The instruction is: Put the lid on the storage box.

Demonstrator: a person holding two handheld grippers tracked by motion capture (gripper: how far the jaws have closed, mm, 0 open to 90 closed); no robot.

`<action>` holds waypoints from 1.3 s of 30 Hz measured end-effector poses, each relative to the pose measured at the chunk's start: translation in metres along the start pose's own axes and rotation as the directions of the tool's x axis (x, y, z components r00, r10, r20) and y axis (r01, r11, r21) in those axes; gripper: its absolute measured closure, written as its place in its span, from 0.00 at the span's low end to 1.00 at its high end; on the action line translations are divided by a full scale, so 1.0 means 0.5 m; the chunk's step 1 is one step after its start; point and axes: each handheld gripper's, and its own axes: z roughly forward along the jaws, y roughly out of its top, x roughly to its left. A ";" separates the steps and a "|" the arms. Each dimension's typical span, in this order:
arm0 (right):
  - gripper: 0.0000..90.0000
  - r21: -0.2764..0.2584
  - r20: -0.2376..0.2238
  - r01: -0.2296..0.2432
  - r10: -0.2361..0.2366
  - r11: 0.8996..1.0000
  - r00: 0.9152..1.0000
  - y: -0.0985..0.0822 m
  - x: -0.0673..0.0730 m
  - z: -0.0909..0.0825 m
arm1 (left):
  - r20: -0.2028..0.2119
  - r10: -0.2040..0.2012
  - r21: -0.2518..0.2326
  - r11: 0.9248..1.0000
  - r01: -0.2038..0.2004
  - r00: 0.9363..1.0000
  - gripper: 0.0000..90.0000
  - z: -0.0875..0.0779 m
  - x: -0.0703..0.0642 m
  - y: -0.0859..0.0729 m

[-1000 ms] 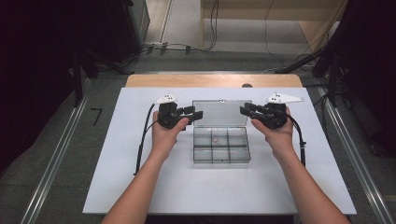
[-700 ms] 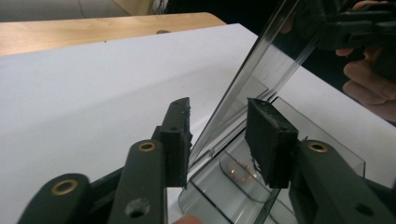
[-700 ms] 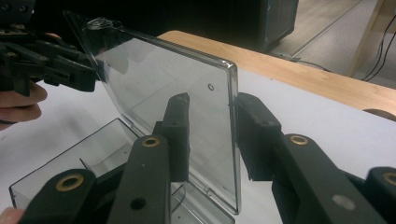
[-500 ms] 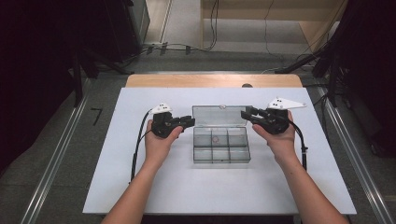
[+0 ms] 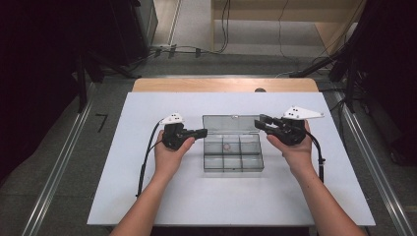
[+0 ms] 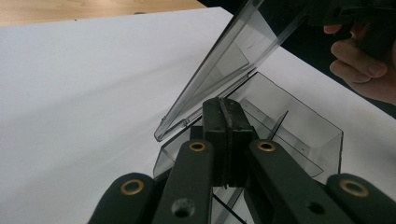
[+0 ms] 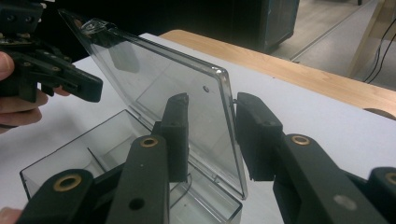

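Clear compartment box (image 5: 233, 153) sits between both grippers; left gripper (image 5: 200, 132) just clamped shut empty by its edge, right gripper (image 7: 210, 128) straddles the raised lid (image 7: 159, 93), part open

Both forearms reach in from the bottom, one gripper per hand. Left gripper (image 5: 200, 132) points right, jaws just closed flush together, nothing between them. Right gripper (image 5: 260, 123) points left, jaws partly apart. Hands level, well apart.
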 end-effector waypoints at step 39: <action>0.59 0.015 -0.040 -0.021 0.022 1.000 0.999 -0.047 -0.009 -0.057 | 0.064 -0.024 -0.056 0.998 0.028 0.998 0.99 0.007 -0.013 0.001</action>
